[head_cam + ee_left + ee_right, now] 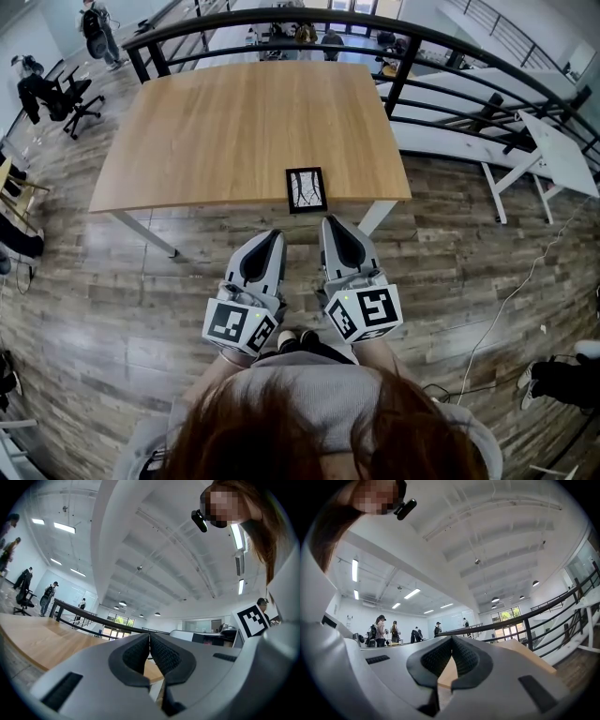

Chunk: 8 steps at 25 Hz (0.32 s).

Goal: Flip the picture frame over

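Note:
A small black picture frame (307, 189) lies flat at the near edge of the wooden table (234, 131), its picture side up. My left gripper (277, 234) hangs below the table edge, left of the frame, jaws shut and empty. Just under the frame's near edge sits my right gripper (330, 223), also shut on nothing. In the left gripper view the tips of the left gripper (149, 637) meet, with the tabletop (42, 637) level ahead. The right gripper view shows the right gripper (452, 640) with its tips together. The frame is hidden in both gripper views.
A black railing (403, 56) curves behind and right of the table. White desks (553, 141) stand at the right. An office chair (70, 98) and people (98, 33) are at the far left. A cable (506, 300) trails on the plank floor.

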Tool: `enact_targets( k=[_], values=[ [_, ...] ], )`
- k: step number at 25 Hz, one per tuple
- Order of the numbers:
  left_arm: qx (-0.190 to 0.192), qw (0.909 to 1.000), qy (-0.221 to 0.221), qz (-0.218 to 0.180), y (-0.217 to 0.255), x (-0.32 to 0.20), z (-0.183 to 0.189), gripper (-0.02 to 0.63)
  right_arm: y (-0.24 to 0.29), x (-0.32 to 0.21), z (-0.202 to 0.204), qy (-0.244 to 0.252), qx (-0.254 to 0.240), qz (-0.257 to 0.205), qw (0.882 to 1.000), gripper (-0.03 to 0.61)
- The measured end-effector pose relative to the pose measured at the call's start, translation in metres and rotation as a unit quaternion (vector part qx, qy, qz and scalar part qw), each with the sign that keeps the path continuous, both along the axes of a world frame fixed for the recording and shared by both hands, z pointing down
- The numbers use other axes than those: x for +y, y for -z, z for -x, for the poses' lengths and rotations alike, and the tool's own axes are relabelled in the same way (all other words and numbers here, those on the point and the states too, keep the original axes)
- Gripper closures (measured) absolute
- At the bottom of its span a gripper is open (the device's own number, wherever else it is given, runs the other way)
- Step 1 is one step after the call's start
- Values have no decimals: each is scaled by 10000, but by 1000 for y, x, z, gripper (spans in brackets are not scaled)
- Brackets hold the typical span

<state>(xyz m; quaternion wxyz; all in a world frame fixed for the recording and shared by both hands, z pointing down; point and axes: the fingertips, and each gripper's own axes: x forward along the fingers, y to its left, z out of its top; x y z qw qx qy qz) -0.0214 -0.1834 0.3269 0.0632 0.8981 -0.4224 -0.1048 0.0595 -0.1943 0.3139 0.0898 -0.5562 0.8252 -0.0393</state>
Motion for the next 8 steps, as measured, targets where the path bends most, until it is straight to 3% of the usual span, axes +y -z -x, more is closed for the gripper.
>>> enact_targets(
  k=[8],
  values=[
    [25, 10000, 73, 1, -1, -9, 5, 605, -1, -7, -1, -12, -14, 15, 10000, 565]
  ],
)
